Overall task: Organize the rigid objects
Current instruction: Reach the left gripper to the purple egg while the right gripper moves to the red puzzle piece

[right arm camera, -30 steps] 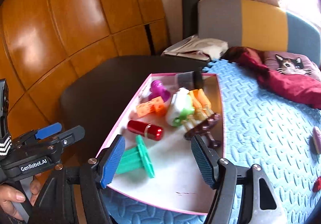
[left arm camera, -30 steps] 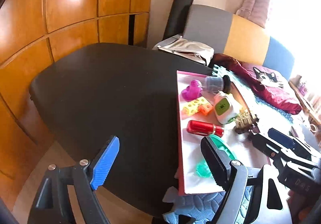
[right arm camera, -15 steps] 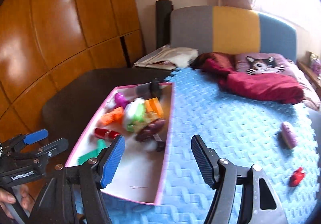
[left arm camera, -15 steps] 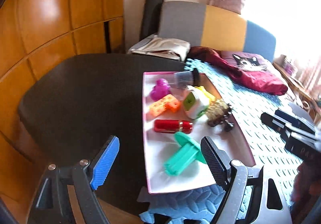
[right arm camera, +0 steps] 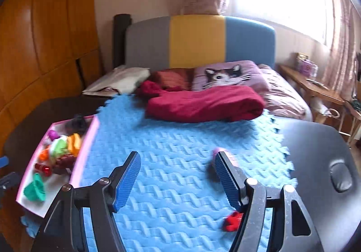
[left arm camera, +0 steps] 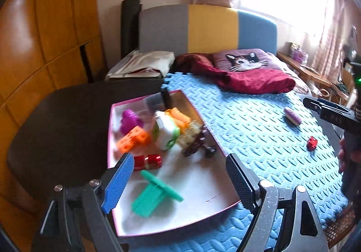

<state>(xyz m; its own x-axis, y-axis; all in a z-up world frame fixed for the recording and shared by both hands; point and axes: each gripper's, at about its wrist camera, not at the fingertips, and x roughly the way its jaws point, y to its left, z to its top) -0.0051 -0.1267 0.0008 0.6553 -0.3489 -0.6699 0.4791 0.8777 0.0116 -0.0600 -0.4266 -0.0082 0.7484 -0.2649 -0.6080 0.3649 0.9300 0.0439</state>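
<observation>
Bedroom setting: a blue foam mat [right arm camera: 180,150] covers a dark table [right arm camera: 320,150], with a grey, yellow and blue headboard [right arm camera: 198,40], a cat-print pillow [right arm camera: 227,76] and a crimson blanket [right arm camera: 207,103] behind. At the mat's left edge lies a pink-rimmed tray [left arm camera: 212,146] holding the gathered toys: a purple figure [left arm camera: 129,120], an orange block [left arm camera: 133,138], a white-and-green piece [left arm camera: 167,132], a red cylinder [left arm camera: 149,160], a dark brown toy [left arm camera: 196,146] and a green flanged piece [left arm camera: 155,195]. Two items lie loose on the mat, well apart from the tray: a pink oval piece [left arm camera: 292,116] and a small red piece [left arm camera: 312,143]. Left gripper [left arm camera: 180,182] hangs over the tray's near end, jaws apart, nothing between them. Right gripper [right arm camera: 178,178] hangs over bare mat, jaws likewise apart and empty; the pink piece shows just behind its right finger, the red piece [right arm camera: 232,221] beside that finger's base.
</observation>
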